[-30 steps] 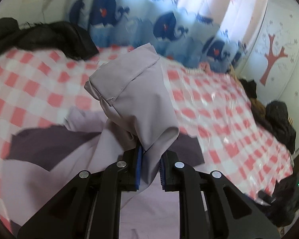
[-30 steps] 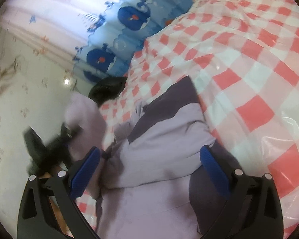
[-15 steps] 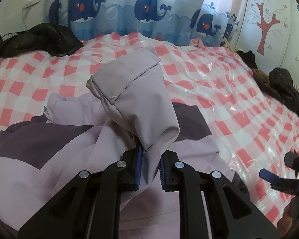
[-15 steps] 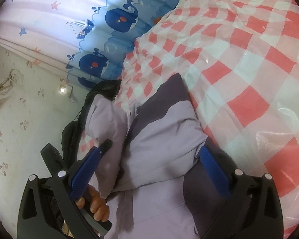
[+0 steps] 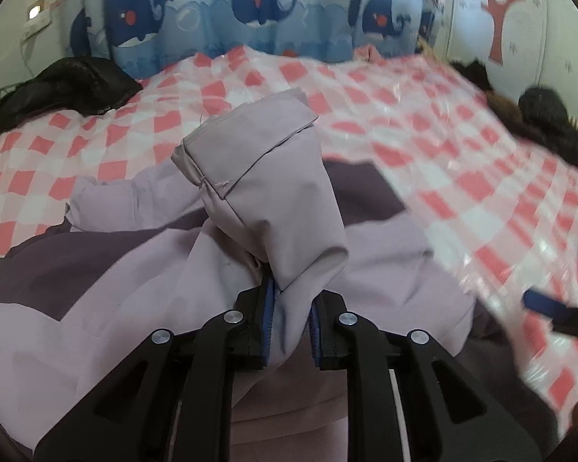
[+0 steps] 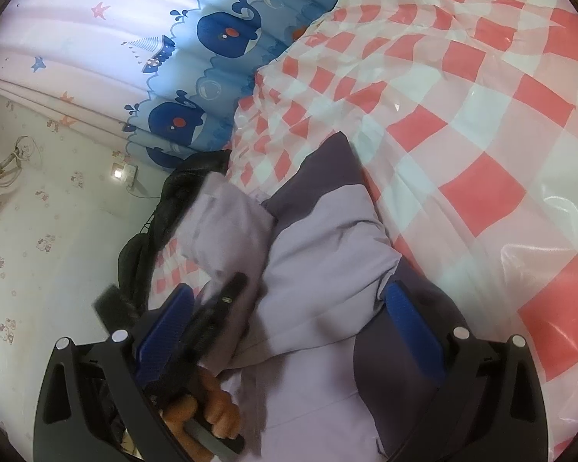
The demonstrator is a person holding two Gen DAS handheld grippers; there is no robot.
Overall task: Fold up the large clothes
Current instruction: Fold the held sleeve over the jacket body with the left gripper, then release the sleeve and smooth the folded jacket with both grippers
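Note:
A lilac and dark purple jacket (image 5: 96, 269) lies spread on the red-and-white checked bed cover (image 5: 424, 123). My left gripper (image 5: 291, 323) pinches a lilac sleeve (image 5: 258, 177) between its blue pads, and the jaws are just starting to open. The cuff end stands up above the fingers. My right gripper (image 6: 289, 327) is open wide, low over the jacket's (image 6: 327, 254) body, with cloth under its fingers but nothing pinched. In the right wrist view the left gripper (image 6: 215, 308) shows blurred at lower left, held by a hand (image 6: 212, 412).
A whale-print curtain (image 5: 250, 11) hangs behind the bed. Dark clothes (image 5: 77, 84) are piled at the far left of the bed, and more dark clothes (image 5: 547, 115) at the far right. The right gripper's blue pad (image 5: 547, 306) shows at the right edge.
My left gripper has come down and towards the jacket's body with the sleeve still in it. The right gripper has stayed in place, open.

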